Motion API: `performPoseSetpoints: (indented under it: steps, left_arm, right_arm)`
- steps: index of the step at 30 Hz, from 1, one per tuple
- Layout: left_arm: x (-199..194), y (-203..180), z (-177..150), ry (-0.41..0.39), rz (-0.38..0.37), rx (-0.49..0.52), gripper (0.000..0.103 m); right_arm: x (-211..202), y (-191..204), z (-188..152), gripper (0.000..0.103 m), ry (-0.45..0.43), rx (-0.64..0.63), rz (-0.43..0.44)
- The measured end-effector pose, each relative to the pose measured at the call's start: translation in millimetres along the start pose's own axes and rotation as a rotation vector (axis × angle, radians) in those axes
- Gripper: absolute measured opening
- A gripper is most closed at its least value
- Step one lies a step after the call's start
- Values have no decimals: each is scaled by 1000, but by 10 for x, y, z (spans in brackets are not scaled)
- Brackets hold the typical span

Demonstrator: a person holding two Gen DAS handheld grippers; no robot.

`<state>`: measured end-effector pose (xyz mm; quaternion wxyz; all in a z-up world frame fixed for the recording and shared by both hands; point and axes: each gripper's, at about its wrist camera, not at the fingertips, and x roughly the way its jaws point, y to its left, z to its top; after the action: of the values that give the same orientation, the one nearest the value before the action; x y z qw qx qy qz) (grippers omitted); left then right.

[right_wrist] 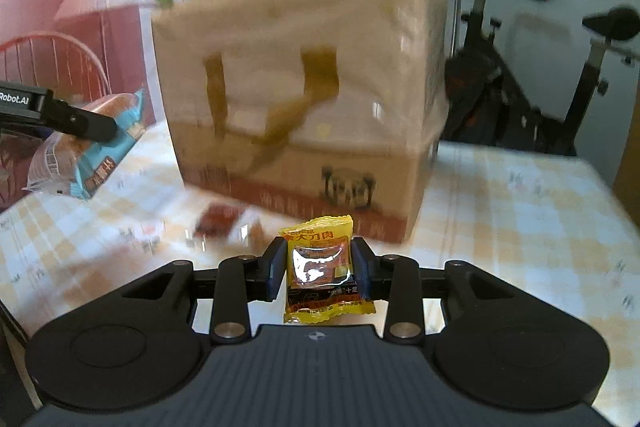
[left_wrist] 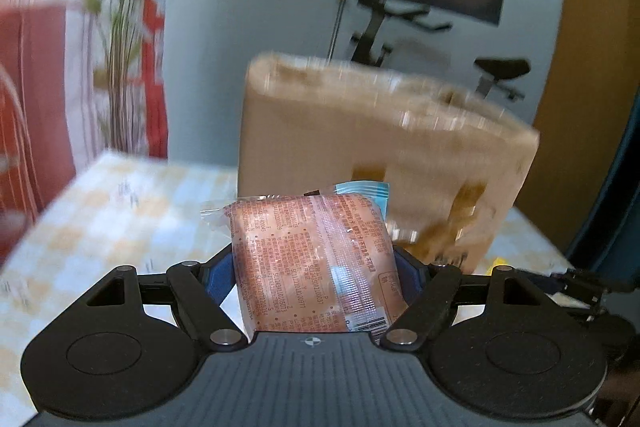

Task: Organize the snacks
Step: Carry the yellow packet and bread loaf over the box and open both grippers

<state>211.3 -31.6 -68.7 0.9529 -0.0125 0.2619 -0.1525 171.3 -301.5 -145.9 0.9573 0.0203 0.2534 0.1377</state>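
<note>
The left tool [left_wrist: 314,259] pinches a bread pack [left_wrist: 316,259] between its blue pads, held above the tabletop [left_wrist: 120,211] in front of the box [left_wrist: 380,147]; in the right wrist view that pack [right_wrist: 86,155] hangs off the box's left side. The right tool [right_wrist: 318,259] pinches a small yellow snack [right_wrist: 320,263], upright, just in front of the box [right_wrist: 300,87], near its lower edge. A dark red packet [right_wrist: 220,221] lies on the tabletop [right_wrist: 520,219] by the box's base, blurred
</note>
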Motion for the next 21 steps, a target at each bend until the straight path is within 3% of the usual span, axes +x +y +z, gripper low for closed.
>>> performPoseSetpoints:
  steps: [7, 11, 15, 21]
  left_arm:
    - [-168, -163, 639, -147, -68, 58, 80]
    - [-68, -283, 1060, -185, -114, 60, 80]
    - [253, -410, 1390, -212, -102, 82, 80]
    - [981, -542, 1602, -115, -52, 105, 80]
  right_arm:
    - [-294, 64, 715, 37, -193, -59, 39]
    - [-373, 11, 1210, 37, -286, -3, 99]
    - [-181, -28, 1659, 37, -276, -28, 73]
    - [433, -172, 1978, 37, -152, 44, -14]
